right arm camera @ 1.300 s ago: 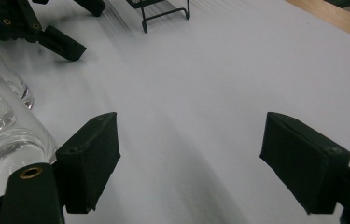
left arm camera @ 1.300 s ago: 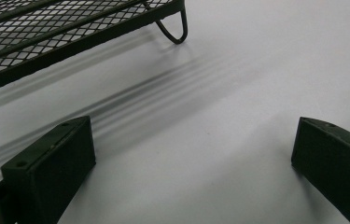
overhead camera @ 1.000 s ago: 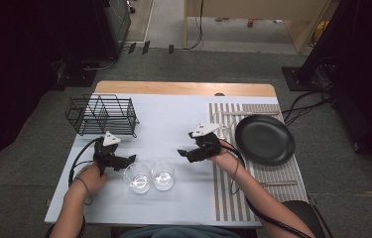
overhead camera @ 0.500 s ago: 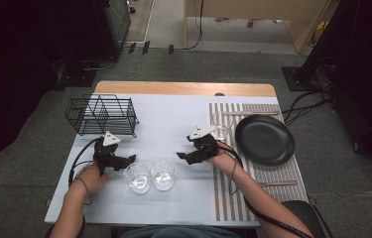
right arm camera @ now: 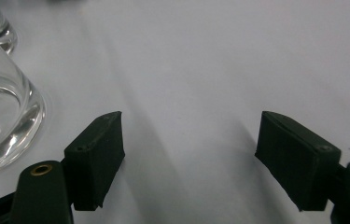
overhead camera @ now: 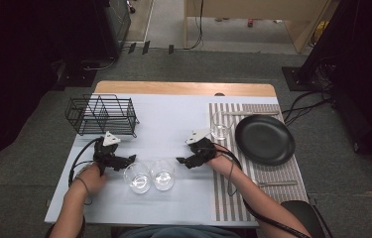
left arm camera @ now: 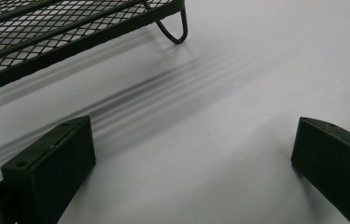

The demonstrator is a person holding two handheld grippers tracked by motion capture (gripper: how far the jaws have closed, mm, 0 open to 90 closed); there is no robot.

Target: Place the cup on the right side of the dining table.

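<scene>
Two clear glasses [overhead camera: 137, 177] [overhead camera: 162, 173] stand side by side near the table's front. My left gripper [overhead camera: 130, 159] lies low just left of them, pointing right. Its jaws stand wide apart over bare tablecloth [left arm camera: 193, 163] with nothing between them. My right gripper [overhead camera: 181, 161] is just right of the glasses and points left toward them. Its jaws are apart [right arm camera: 189, 154] with nothing between them, and the nearer glass [right arm camera: 0, 126] sits just beyond its left jaw without touching it. A third glass [overhead camera: 219, 125] stands on the striped mat [overhead camera: 233, 198].
A black wire rack [overhead camera: 102, 115] stands at the back left, with its foot and mesh close ahead of the left gripper [left arm camera: 70, 28]. A black plate [overhead camera: 265, 139] rests on the striped mat at the right, with cutlery [overhead camera: 273, 183] in front of it.
The right gripper has edged slightly toward the front of the table and the glasses. The left gripper and the glasses have kept still.
</scene>
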